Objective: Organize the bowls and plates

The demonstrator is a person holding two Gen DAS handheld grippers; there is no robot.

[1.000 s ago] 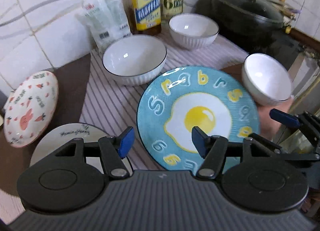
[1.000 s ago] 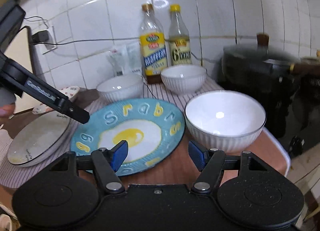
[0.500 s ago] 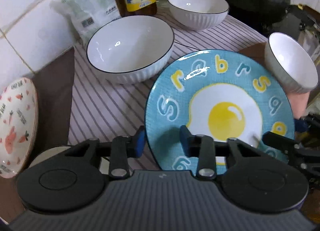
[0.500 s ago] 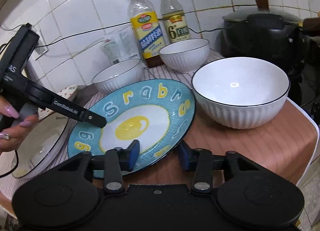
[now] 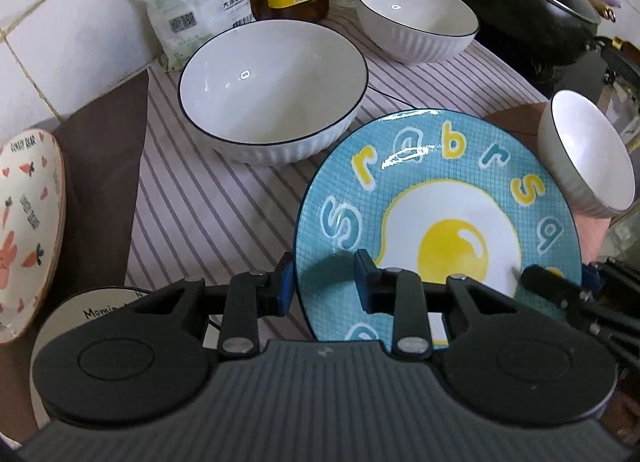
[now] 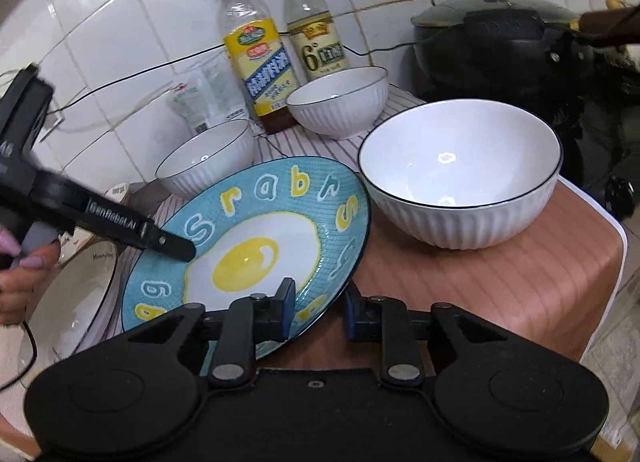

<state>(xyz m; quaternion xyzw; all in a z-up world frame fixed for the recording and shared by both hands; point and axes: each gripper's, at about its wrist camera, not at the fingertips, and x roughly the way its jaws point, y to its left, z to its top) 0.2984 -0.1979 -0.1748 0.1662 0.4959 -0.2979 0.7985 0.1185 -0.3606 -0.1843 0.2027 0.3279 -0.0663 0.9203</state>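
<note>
Both grippers had closed in on the blue egg plate (image 6: 256,230) since half a second earlier: the left gripper (image 5: 325,282) and right gripper (image 6: 318,308) each straddled its rim, jaws narrowed; actual contact was unclear. Its near edge was hidden.

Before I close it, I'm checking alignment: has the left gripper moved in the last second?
Yes. In the right wrist view the left gripper went from the left rim of the blue plate inward, to the egg white's edge.
</note>
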